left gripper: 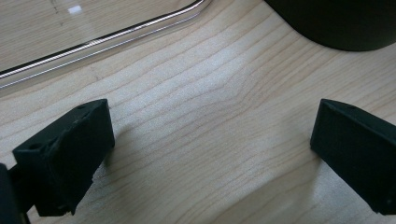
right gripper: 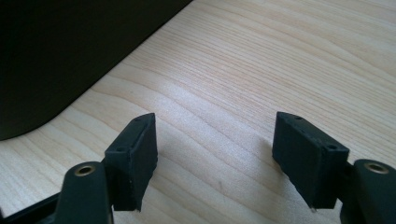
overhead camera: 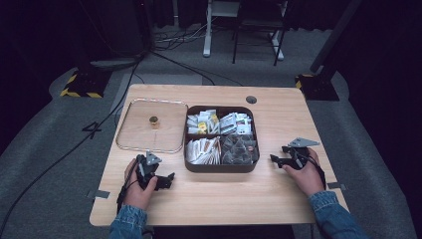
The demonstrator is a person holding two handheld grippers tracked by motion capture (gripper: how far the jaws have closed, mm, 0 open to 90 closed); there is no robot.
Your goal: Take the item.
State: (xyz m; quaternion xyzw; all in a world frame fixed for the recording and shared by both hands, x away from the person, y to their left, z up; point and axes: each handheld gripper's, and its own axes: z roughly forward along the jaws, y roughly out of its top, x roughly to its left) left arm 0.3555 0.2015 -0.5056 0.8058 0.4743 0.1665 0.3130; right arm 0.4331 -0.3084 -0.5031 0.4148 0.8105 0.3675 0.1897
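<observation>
Your left gripper view: dark box cut off at the top edge, one rounded corner showing | clear lid cropped at the top-left, rim only | your right gripper view: box wall truncated by the left edge | high view: packets in the box compartments too small to read

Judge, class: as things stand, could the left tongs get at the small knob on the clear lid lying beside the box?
Probably yes. The left tongs rest open on the table just short of the clear lid, and the knob stands alone at its middle. Nothing lies between them; the box sits off to the side.
</observation>
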